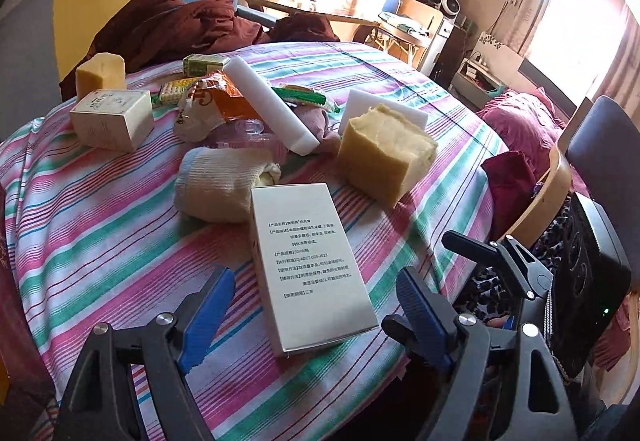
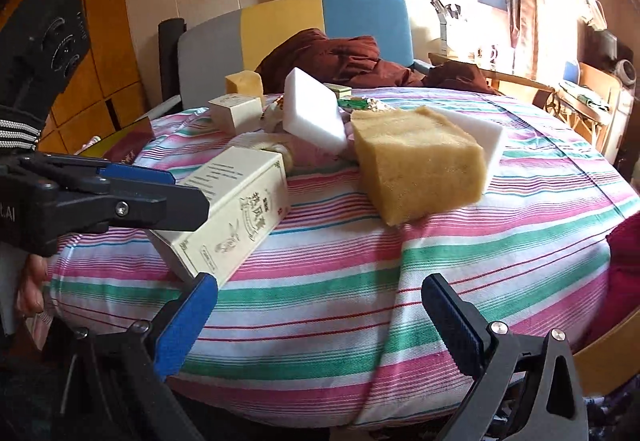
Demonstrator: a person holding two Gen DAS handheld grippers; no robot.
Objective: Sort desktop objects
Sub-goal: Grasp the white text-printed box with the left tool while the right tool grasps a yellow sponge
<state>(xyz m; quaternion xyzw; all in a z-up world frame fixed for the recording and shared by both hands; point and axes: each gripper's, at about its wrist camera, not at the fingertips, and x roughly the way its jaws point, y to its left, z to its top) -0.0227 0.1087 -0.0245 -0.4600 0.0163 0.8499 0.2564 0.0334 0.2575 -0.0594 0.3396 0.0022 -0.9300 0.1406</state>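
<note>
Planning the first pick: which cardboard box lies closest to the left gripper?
The long silver-white printed box, lying flat between the left gripper's open fingers; the cube-shaped box sits far back.

Long cream carton (image 1: 312,273) lay flat at near table edge, printed panel up. Large tan sponge block (image 1: 384,151) rested beyond it, leaning on flat white foam pad (image 1: 382,111). White foam bar (image 1: 270,107) lay tilted across clutter. Rolled sock (image 1: 222,183) touched carton's far end.

Hard daylight floods through the windows (image 1: 576,25), blown out to white glare behind the striped tablecloth (image 1: 120,225). Objects near the windows wash pale; fisheye curvature bends and darkens both views' edges; the centre stays sharp.
</note>
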